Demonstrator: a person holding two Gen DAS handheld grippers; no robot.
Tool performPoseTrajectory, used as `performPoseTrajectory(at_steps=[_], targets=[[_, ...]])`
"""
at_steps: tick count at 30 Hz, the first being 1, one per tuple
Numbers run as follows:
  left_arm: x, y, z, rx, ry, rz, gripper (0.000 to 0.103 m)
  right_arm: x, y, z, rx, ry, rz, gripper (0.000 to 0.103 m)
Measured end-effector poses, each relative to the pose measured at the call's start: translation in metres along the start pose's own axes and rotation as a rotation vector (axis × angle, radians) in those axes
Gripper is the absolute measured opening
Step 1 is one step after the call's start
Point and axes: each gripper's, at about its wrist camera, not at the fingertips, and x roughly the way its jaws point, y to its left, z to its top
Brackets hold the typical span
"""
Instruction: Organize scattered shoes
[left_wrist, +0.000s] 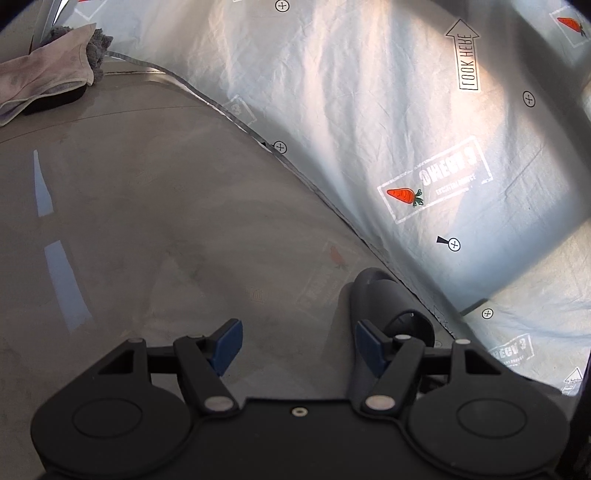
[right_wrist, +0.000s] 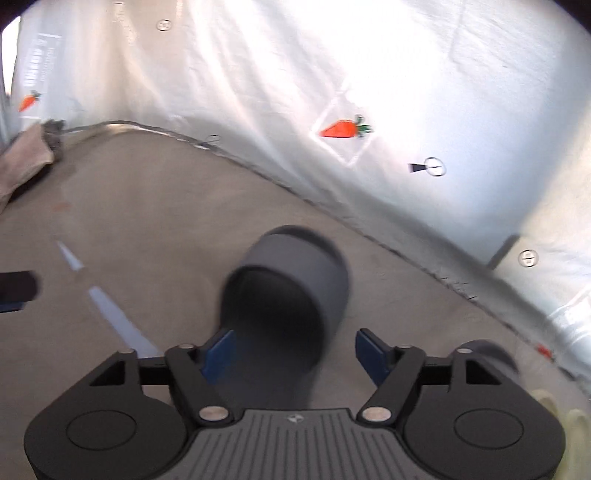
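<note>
Two dark grey slippers show in the right wrist view, and one in the left wrist view; whether that one is among the two cannot be told. The right gripper (right_wrist: 295, 356) has its jaws wide apart with blue pads on either side of the nearest grey slipper (right_wrist: 291, 295), which lies on the floor (right_wrist: 155, 206) between them and just ahead; the pads do not press on it. Its long axis runs straight away from the jaws, the open heel end toward the gripper and the closed toe pointing away toward the sheet. The second slipper (right_wrist: 487, 356) sits just to the right of the right-hand jaw, only partly seen and blurred, so its direction cannot be told. The left gripper (left_wrist: 299, 345) also stands with jaws wide and nothing between them but bare floor; one dark slipper (left_wrist: 384, 299) lies just beyond its right-hand jaw, partly hidden behind the pad, its long axis running away from the jaws along the sheet's edge. Farther off, a pale sheet printed with carrots (left_wrist: 369, 110) covers the ground to the right of both grippers. Far to the left, a heap of cloths (left_wrist: 48, 70) rests on the floor. No container is in view.
</note>
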Motion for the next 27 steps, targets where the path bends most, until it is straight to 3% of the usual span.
performPoseTrajectory(at_steps=[2, 4, 7, 11, 14, 17, 20, 22, 23, 25, 27], targets=[[-0.003, -0.006, 0.0, 0.001, -0.002, -0.022, 0.069, 0.001, 0.026, -0.01, -0.108, 0.002, 0.066, 0.054], [-0.005, -0.011, 0.0, 0.011, -0.002, -0.034, 0.069, 0.013, 0.041, -0.019, -0.186, 0.07, 0.103, 0.012], [-0.007, -0.014, -0.003, 0.006, 0.004, -0.038, 0.069, 0.014, 0.038, -0.023, -0.166, 0.071, 0.106, 0.011], [-0.009, -0.012, -0.003, -0.002, 0.013, -0.036, 0.069, 0.008, 0.023, -0.022, -0.239, 0.131, 0.073, 0.011], [-0.012, -0.012, 0.0, 0.013, 0.0, -0.031, 0.069, 0.006, 0.003, -0.026, -0.226, 0.171, 0.054, 0.011], [-0.011, -0.011, 0.003, 0.011, -0.007, -0.026, 0.069, 0.005, -0.025, -0.027, -0.124, 0.222, 0.004, 0.016], [-0.006, -0.009, 0.006, -0.009, 0.001, -0.027, 0.069, -0.006, -0.038, -0.015, 0.028, 0.11, 0.009, 0.03], [-0.005, -0.009, 0.007, -0.025, 0.005, -0.036, 0.069, -0.006, -0.054, -0.002, 0.285, 0.014, 0.111, 0.079], [-0.006, -0.009, 0.007, -0.031, 0.006, -0.043, 0.069, 0.0, -0.061, 0.003, 0.407, -0.011, 0.149, 0.089], [-0.009, -0.01, 0.008, -0.034, -0.001, -0.052, 0.069, 0.024, -0.078, 0.008, 0.657, -0.047, 0.159, 0.092], [-0.012, -0.01, 0.007, -0.035, -0.004, -0.056, 0.069, 0.046, -0.083, 0.015, 0.75, -0.051, 0.115, 0.092]])
